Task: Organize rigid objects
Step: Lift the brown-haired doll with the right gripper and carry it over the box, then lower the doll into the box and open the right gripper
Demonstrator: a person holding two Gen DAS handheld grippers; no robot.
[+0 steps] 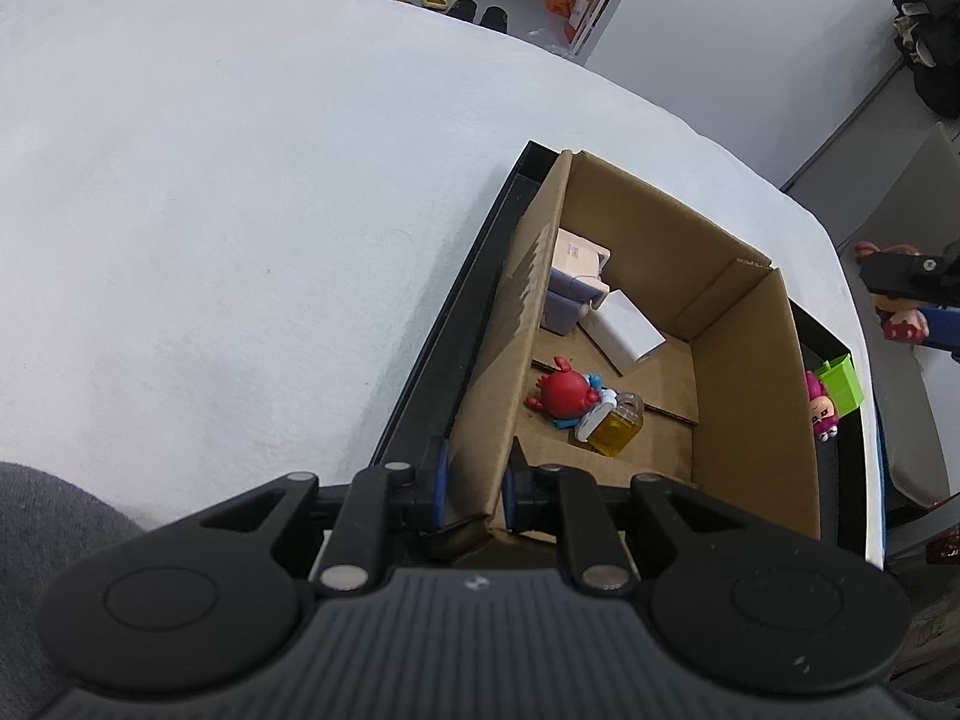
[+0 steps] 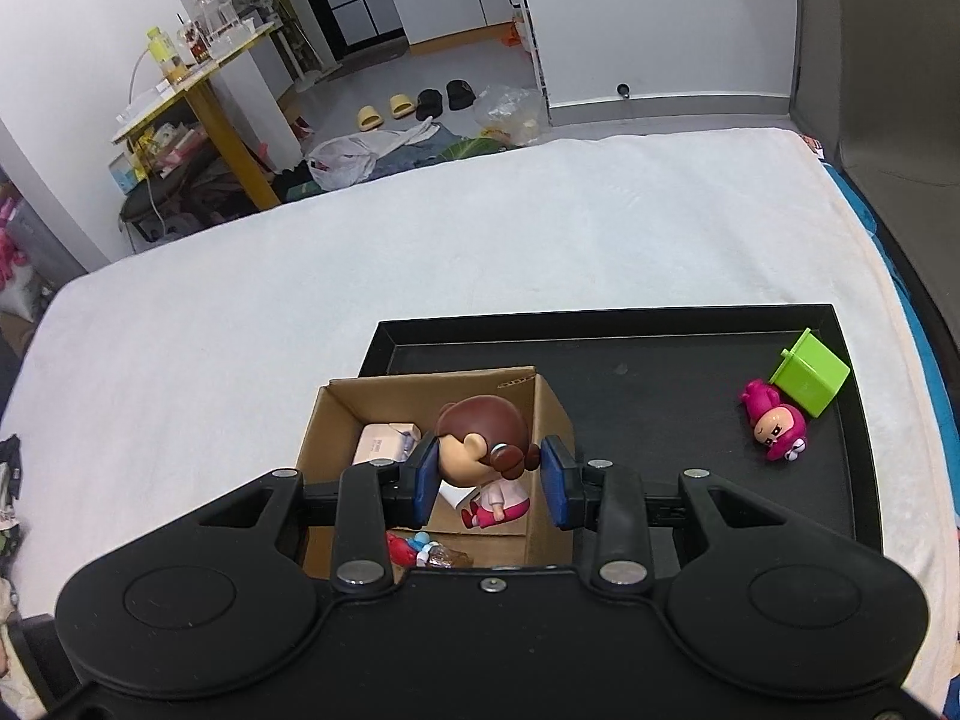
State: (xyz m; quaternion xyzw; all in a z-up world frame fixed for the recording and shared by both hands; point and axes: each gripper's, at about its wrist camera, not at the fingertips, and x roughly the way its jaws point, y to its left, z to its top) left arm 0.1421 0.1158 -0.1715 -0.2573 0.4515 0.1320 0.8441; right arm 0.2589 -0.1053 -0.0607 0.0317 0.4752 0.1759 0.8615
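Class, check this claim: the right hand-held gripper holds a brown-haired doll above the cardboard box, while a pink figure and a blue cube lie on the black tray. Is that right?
Not quite. The cube is green, not blue, as the right wrist view shows. The rest stands: the right hand-held gripper holds the brown-haired doll above the cardboard box, and the pink figure lies on the black tray.

Your way into the box (image 2: 543, 414) is from above, but its left side is crowded by a white carton (image 1: 627, 330), a crab (image 1: 561, 393) and a bottle (image 1: 615, 429). The right half of its floor is bare. On the tray (image 2: 630, 324), only the cube (image 2: 811, 381) and pink doll (image 2: 777, 429) block the far right corner.
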